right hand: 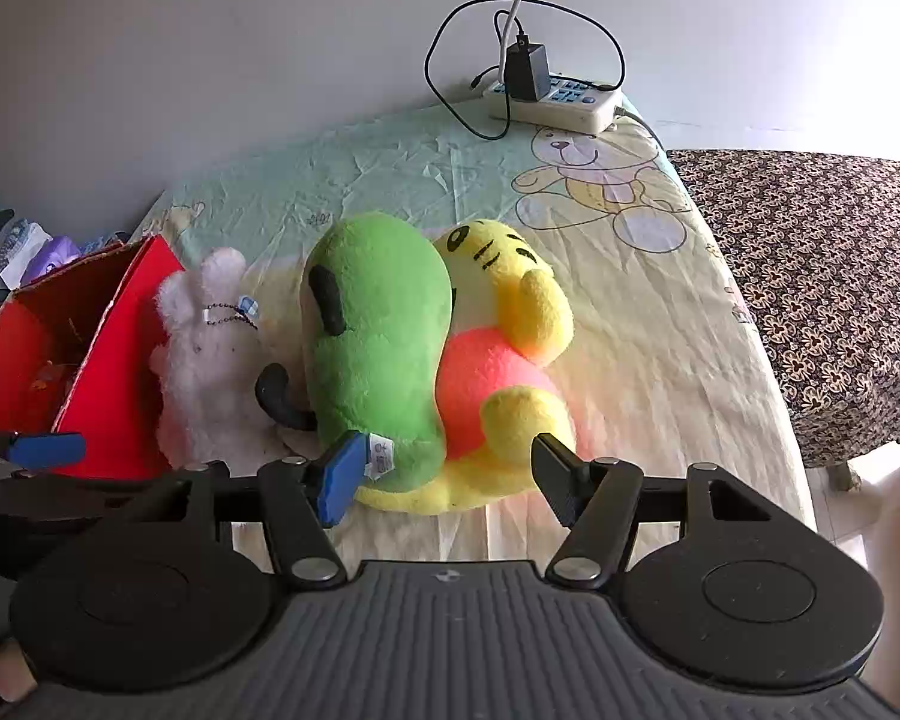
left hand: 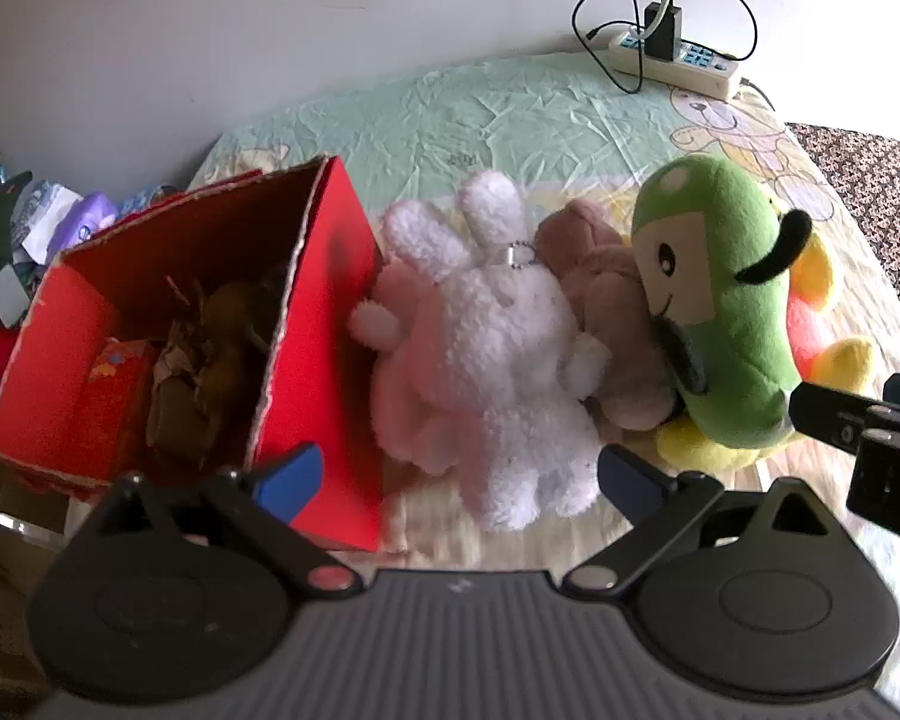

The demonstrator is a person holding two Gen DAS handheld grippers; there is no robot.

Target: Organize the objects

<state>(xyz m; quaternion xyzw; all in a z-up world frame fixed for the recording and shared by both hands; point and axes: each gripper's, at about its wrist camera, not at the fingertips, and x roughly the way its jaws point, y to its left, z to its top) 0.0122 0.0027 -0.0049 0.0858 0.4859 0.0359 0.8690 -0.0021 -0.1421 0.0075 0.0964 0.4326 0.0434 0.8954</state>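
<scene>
I'm seeing the brown plush (left hand: 618,324) mostly hiding btwn the white bunny (left hand: 510,360) and green plush (left hand: 726,300). Box contents (left hand: 204,360) are looking too dark to ID.

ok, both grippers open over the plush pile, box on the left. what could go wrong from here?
1. The green plush toy leans against the yellow and pink plush toy; the open right gripper may pinch both, or drag one along.
2. The white fluffy rabbit plush overlaps the tan plush toy and touches the red cardboard box; the open left gripper could snag its bead chain or nudge the box.
</scene>
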